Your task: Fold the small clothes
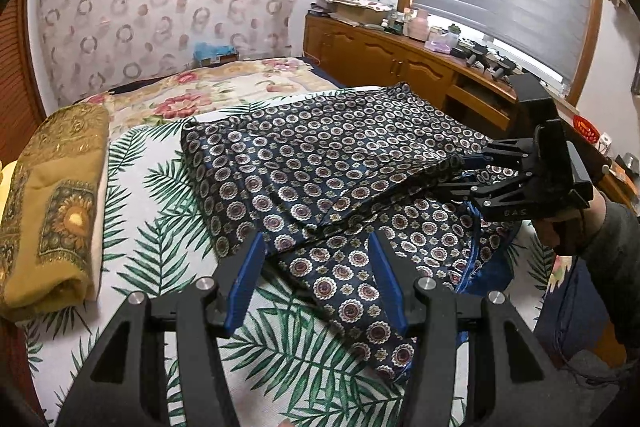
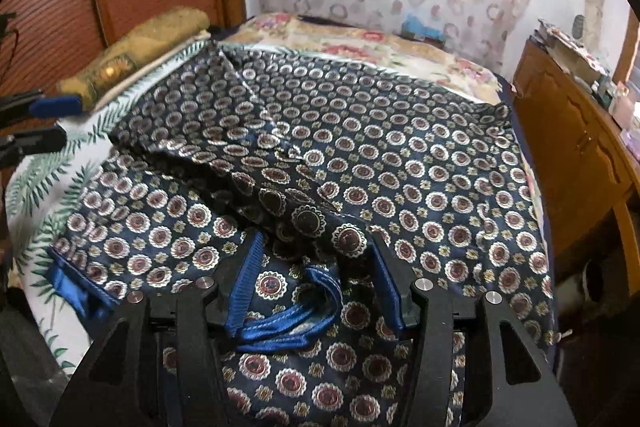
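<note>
My left gripper (image 1: 316, 283) stands about half open with nothing pinched, its blue pads hovering over the near corner of the navy medallion garment (image 1: 320, 163), one pad above the leaf-print sheet (image 1: 160, 227) and the other above the cloth. My right gripper (image 2: 316, 279) is also roughly half open and nothing is clamped; its pads straddle a blue ribbon tie (image 2: 296, 319) and a lifted fold edge without pressing on either. The garment lies spread across the sheet, its upper layer already doubled over the lower, so I judge this the moment between folds, with both hands free to choose new hold points. Next I would need to close on the garment's near edge at two spots and carry it over evenly. Beyond the garment's far edge the floral bedspread (image 1: 240, 83) leaves open room; a folded mustard cloth (image 1: 52, 203) lies well to its left, and a wooden cabinet (image 1: 400, 67) runs close along its right.
</note>
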Available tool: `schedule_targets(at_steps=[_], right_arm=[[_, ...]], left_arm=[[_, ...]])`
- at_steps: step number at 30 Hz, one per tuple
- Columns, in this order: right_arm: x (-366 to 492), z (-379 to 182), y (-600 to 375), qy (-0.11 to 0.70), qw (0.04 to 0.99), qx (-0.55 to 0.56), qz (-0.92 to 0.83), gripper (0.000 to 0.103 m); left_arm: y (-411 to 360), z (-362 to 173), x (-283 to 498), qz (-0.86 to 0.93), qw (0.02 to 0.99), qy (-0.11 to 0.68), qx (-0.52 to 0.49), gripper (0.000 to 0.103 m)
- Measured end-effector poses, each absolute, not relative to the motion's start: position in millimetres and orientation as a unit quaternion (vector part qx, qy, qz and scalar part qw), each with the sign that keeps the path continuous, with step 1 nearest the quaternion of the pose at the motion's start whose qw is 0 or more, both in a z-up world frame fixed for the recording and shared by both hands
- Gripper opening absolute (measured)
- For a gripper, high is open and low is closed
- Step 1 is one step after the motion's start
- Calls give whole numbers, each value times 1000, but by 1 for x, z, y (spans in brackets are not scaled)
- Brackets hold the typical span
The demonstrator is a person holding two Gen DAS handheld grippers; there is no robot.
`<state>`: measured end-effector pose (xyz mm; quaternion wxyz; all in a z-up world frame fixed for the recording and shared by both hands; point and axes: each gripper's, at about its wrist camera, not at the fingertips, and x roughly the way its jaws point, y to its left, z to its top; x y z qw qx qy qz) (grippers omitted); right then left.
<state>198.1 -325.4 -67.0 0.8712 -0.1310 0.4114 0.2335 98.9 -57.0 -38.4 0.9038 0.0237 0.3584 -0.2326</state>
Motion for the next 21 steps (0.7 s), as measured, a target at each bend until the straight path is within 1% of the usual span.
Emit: schedule_targets(at_steps=[6,15,16,17,19,20,21], right_arm=[[208,-70,-314,406,872,-167,216,54],[222,-67,-307,403,871,-175,220,54],[223,-68,-305,405,869,-177,224,52],[225,-69,-302,407,866,-177,232,47],[224,-71,-299,409,861,-174,249,21],[222,-71,-297,407,860,-172,255,17],[220,-70,-297,403,861,-170,261,9]], left_arm=[[-53,-41,98,-220,909,354,22,53],[-49,-45,97,-213,911,353,18,53],[-48,-45,96,-213,911,352,16,53],[-47,-45,96,-212,912,352,15,53],[-45,-45,97,-209,912,352,13,53],[-45,-45,97,-208,913,352,12,53],[-45,-45,97,-207,913,351,11,53]])
